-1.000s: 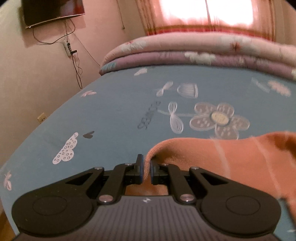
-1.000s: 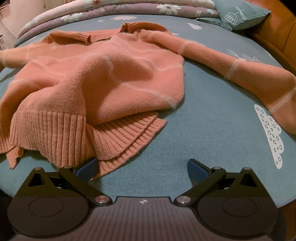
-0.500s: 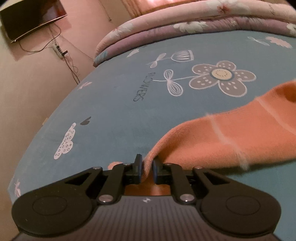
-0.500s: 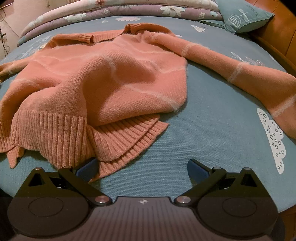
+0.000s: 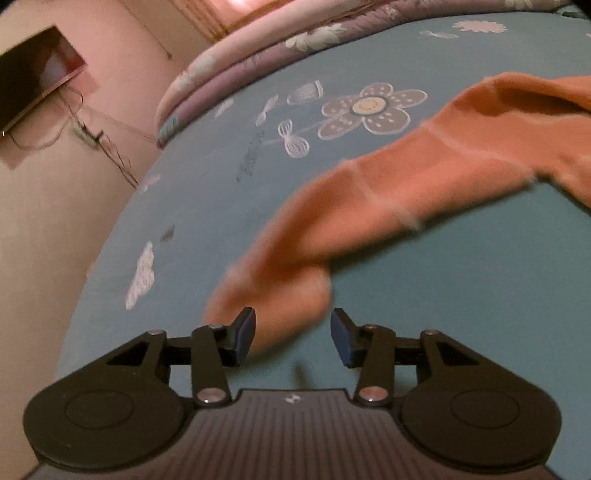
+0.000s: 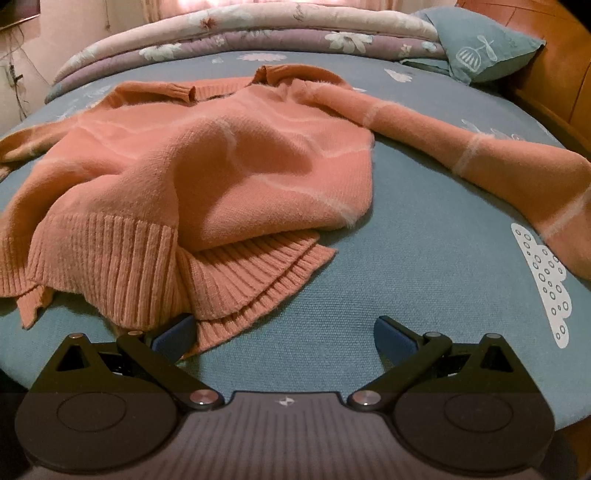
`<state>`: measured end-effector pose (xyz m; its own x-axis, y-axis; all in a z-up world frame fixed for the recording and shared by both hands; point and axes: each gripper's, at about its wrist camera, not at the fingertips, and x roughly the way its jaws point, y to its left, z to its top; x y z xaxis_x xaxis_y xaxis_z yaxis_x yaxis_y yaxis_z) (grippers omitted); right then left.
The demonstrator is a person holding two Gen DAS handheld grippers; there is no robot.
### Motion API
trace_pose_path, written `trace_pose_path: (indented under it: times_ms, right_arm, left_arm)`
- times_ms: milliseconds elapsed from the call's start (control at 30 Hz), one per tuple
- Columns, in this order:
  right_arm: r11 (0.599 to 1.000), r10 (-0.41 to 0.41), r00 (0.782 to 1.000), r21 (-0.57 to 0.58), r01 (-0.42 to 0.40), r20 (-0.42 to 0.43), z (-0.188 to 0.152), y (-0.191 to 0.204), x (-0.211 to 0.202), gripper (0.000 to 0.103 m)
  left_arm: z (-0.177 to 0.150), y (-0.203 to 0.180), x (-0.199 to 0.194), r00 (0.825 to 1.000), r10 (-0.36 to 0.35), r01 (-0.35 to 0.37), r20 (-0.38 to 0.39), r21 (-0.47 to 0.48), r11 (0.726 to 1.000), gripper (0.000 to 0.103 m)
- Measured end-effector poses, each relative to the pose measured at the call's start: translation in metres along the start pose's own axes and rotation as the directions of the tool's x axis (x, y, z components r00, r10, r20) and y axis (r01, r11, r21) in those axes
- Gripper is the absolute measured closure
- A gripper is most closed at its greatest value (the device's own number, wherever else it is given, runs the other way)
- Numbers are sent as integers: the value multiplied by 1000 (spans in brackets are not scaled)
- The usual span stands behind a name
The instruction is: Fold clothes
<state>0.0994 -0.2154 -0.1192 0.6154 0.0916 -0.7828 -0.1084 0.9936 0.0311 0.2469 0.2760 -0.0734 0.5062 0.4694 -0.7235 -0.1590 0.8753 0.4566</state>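
Sweater (image 6: 207,177) lies rumpled on the bed (image 6: 424,266) with both sleeves flung outward, the left gripper (image 5: 292,334) spread empty over one blurred cuff (image 5: 273,291) and the right gripper (image 6: 284,332) released beside the ribbed hem (image 6: 258,273), seemingly placed for smoothing.

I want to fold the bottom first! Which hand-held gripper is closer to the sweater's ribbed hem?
Right. The right hand-held gripper sits open at the ribbed hem; the left hand-held gripper is open by the sleeve cuff.

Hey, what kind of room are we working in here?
Most likely a bedroom: a blue flower-printed bedsheet carries the orange knitted sweater, with folded floral quilts, a matching blue pillow and a wooden headboard.
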Motion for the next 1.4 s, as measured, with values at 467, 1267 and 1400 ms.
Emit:
trace_pose_path:
  times_ms: [467,1267,1400]
  right_arm:
    - [981,116,984,138,-135,138,18,-54,-31,0]
    - [945,286,951,127,-300,114,77,-99,48,8]
    - [951,251,959,152,-270,135,77,-109,42,8]
  left_arm:
    - [-85,-76,-106,937,-348,349,37,-20,937,49]
    - [-124,-330,-276,745,-604,249,285,721,647,40]
    - [-127,-367,-274,724,-645,252,242,778,575,42]
